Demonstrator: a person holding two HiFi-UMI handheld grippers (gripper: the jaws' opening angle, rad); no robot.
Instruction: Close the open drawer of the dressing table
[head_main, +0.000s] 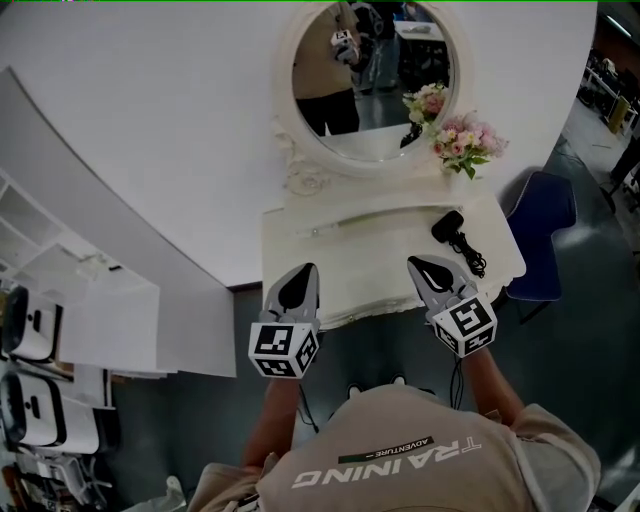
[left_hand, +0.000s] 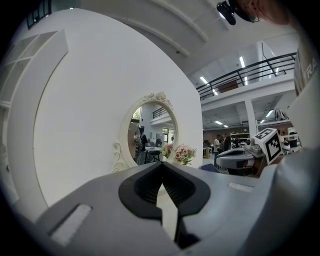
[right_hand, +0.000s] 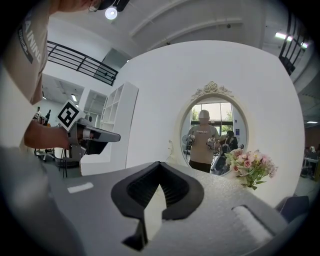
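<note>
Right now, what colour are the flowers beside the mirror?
Pink and white flowers; clearest in the right gripper view.

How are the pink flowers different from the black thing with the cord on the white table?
The flowers are pink and green; the black thing is all dark. The flowers stand upright at the back of the table, beside the mirror; the black thing lies flat, nearer the front. Both sit on the table's right part.

A staged bedroom corner inside a large open hall: a white dressing table (head_main: 380, 255) and oval mirror (head_main: 370, 80) stand against a freestanding partition (head_main: 150, 130), beneath a railed mezzanine (left_hand: 250, 75) and strip lights (left_hand: 242, 62).
</note>
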